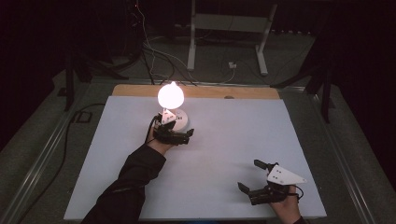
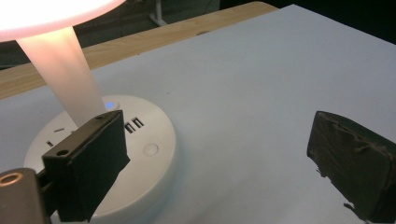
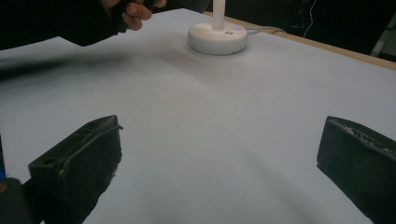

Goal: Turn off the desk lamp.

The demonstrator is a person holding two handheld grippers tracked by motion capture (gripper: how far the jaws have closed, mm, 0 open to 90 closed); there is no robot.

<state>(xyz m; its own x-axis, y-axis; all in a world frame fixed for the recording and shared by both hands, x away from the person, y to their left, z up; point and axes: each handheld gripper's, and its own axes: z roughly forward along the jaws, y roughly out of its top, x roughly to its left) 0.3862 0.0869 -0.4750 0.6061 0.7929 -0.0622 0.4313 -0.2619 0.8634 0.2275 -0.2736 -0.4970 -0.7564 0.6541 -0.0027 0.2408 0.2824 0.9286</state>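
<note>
— Lamp first: where do we see it?

— We find the lamp (image 1: 171,100) on the far left part of the white table (image 1: 224,154), its bulb-shaped shade (image 1: 171,95) lit and glowing. From the left gripper view, its pale stem (image 2: 65,74) rises out of a round white base (image 2: 149,154) that carries a small blue light (image 2: 110,104), two small ports (image 2: 133,125) and a round button (image 2: 150,149).

— And our left gripper?

— The left gripper (image 1: 173,132) sits just on the near side of that base. Its jaws stand wide apart with nothing between them; in its own view one jaw overlaps the base's near edge, though we cannot tell whether it touches.

— The right one?

— The right gripper (image 1: 254,179) is at the near right of the table, well apart from the lamp. Its jaws are wide too, with bare white table between them. In its view the left hand (image 3: 135,10) shows far off beside the base.
</note>
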